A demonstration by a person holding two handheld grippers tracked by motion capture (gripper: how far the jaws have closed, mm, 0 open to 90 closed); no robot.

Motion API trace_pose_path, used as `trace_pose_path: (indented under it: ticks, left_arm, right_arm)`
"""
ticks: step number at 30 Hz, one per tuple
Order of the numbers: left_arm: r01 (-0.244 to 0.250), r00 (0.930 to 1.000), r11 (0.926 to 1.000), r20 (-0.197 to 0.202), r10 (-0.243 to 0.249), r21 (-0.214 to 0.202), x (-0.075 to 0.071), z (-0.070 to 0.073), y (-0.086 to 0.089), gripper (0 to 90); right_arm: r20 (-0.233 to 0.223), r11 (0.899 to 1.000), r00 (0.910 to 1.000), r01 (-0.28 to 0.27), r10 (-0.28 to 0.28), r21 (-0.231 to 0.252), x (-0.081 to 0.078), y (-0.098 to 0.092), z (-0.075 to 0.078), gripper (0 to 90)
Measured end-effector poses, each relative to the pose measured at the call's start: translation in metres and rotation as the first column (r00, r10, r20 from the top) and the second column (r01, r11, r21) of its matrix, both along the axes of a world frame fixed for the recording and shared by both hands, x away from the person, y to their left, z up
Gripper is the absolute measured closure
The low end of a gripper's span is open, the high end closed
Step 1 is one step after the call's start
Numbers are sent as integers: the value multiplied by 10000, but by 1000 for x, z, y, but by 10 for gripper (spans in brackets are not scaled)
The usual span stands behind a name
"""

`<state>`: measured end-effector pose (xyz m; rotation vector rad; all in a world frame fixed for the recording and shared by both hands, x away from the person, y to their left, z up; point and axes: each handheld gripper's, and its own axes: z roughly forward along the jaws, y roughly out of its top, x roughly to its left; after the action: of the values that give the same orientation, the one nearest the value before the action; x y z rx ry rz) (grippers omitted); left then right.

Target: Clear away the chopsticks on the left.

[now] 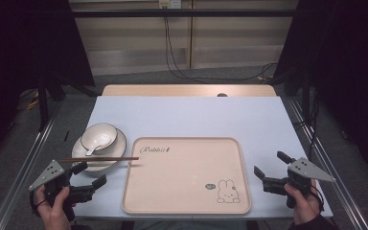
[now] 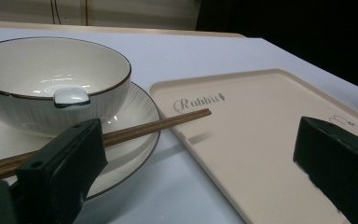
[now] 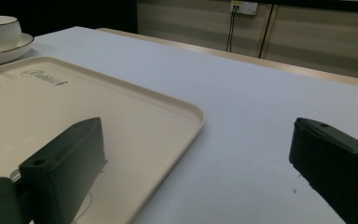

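Your cream tray (image 1: 187, 177) sits at the middle of the near edge of the white table (image 1: 187, 115), printed with "Rabbit" at its far left corner and a small rabbit drawing near its near right corner; its surface is bare. Just beside its left edge stands a white plate (image 1: 112, 155) with a dark rim, and on the plate rests a white bowl (image 1: 98, 135) with a white spoon (image 1: 92, 148) lying inside, its handle end poking over the rim toward you. A pair of brown chopsticks (image 1: 100, 159) lies across the plate's near part, the tips reaching over the tray's left edge. Your left gripper (image 1: 91, 175) hovers just near of the plate, jaws spread wide and holding nothing. Your right gripper (image 1: 270, 168) hangs to the right of the tray, over bare table, its jaws likewise parted and empty.
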<state>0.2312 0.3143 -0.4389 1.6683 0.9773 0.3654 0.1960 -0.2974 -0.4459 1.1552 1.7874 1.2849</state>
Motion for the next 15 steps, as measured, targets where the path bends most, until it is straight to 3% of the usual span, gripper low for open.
trace_pose_path:
  ticks: [5, 9, 15]
  left_arm:
    - [-10, 10000, 10000, 41, 10, -16, 0, 0, 2, 19]
    - [-187, 9997, 9994, 161, 183, 297, -2, 2, 3, 18]
    - [190, 9996, 9994, 202, -196, 305, -2, 4, 7, 18]
  right_arm:
    - [-115, 10000, 9999, -51, 51, 2, 1, 0, -1, 23]
    - [-191, 9999, 9997, -129, 131, 70, 1, 1, -2, 19]
    - [-168, 9997, 9996, -209, 210, 100, 2, 1, -2, 18]
